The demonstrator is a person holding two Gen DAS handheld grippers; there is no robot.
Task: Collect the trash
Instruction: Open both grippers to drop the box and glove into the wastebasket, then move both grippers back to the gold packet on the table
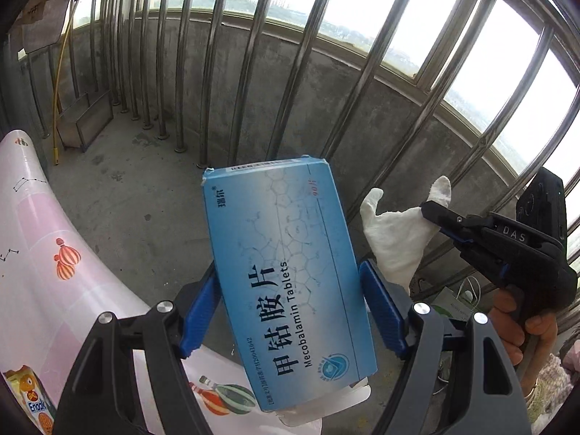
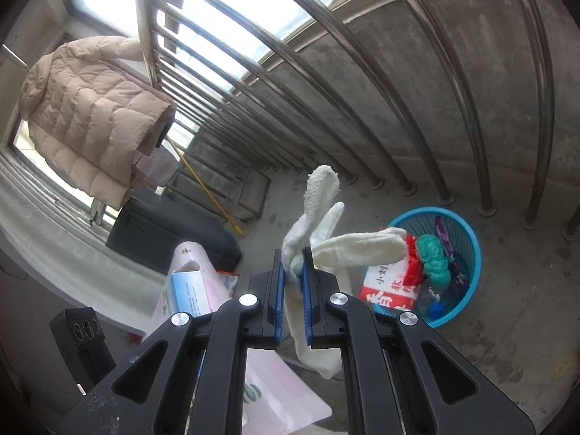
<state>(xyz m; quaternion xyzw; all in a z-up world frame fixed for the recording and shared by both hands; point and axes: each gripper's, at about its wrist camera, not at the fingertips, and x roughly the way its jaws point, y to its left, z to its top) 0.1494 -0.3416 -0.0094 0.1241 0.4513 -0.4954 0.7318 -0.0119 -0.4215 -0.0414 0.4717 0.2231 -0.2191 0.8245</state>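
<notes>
Left gripper (image 1: 290, 304) clamped wide across blue tablet box (image 1: 286, 282), pads on the two long side walls, box tilted and held clear above the concrete floor (image 1: 137, 195). Thin card, probably light and near empty; likely to buckle if squeezed harder, so side walls near the middle look like the sound place to hold. Bottom flap hanging open at the lower end, contents not visible. Right gripper (image 1: 429, 210) at frame right, pinched shut on white cotton glove (image 1: 398, 239); a hand (image 1: 522, 330) on its handle, partly cut off. Patterned pink tabletop (image 1: 54, 253) at left, snack packet at its edge cropped by the frame. Basket not in this view. Right wrist view: right gripper (image 2: 293, 275) pressed together on the glove (image 2: 326, 243), pinch at a bunched fold, fingers of the glove flopping up and sideways, cuff dangling below the jaws. Soft, limp, light; no breakage risk, though likely to snag or drape over a rim on release. Blue basket (image 2: 471, 239) on the floor beyond, part-filled with wrappers, a bottle, teal scrap; near rim hidden behind glove and gripper. Tablet box (image 2: 188, 290) only an end showing at lower left. Puffer jacket (image 2: 83, 116) hung on railing.
</notes>
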